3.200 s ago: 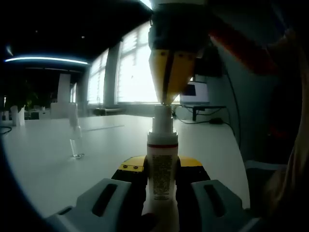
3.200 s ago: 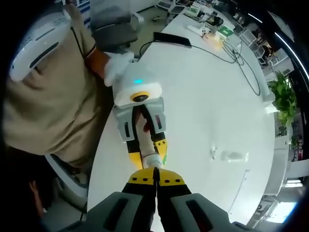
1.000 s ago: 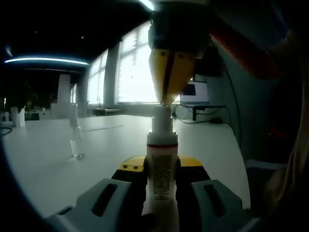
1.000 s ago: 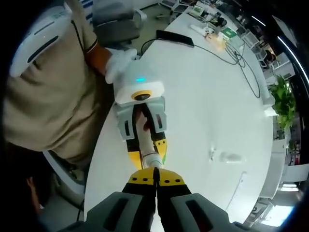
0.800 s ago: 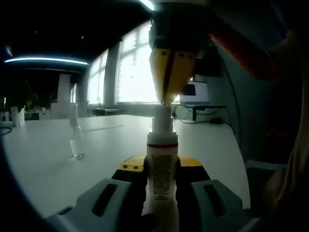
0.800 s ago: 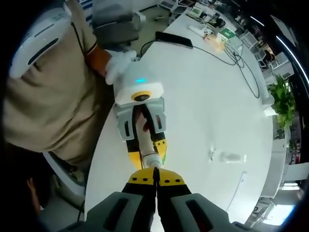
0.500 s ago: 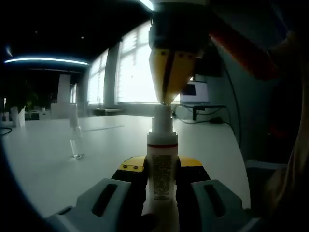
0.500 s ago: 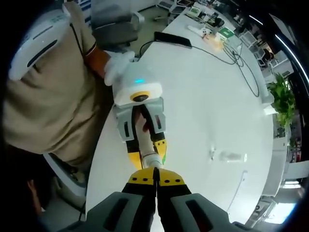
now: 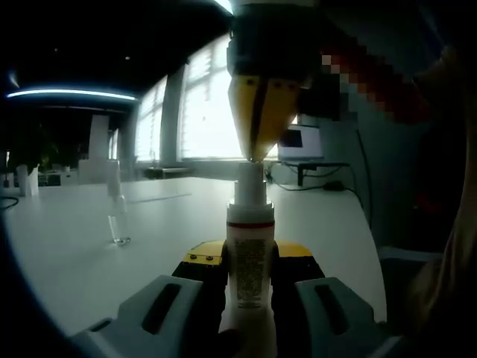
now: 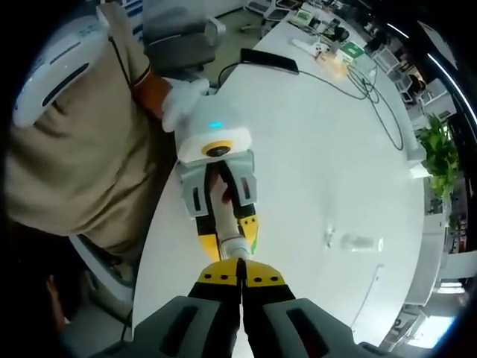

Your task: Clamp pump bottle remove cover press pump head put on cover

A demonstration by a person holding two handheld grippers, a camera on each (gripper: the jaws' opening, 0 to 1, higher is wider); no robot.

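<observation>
Nothing has moved since earlier. Left gripper [image 9: 250,294] clamps the light, rigid pump bottle [image 9: 250,257] mid-body; right gripper [image 10: 241,287], jaws closed, presses its pump head [image 9: 251,173]. Clear cover [image 9: 115,212] stands left of the bottle; slick, hold its sides.

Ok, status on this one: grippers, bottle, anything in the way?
Left gripper clamps pump bottle. Right gripper shut, tips on pump head. Clear cover stands aside.
</observation>
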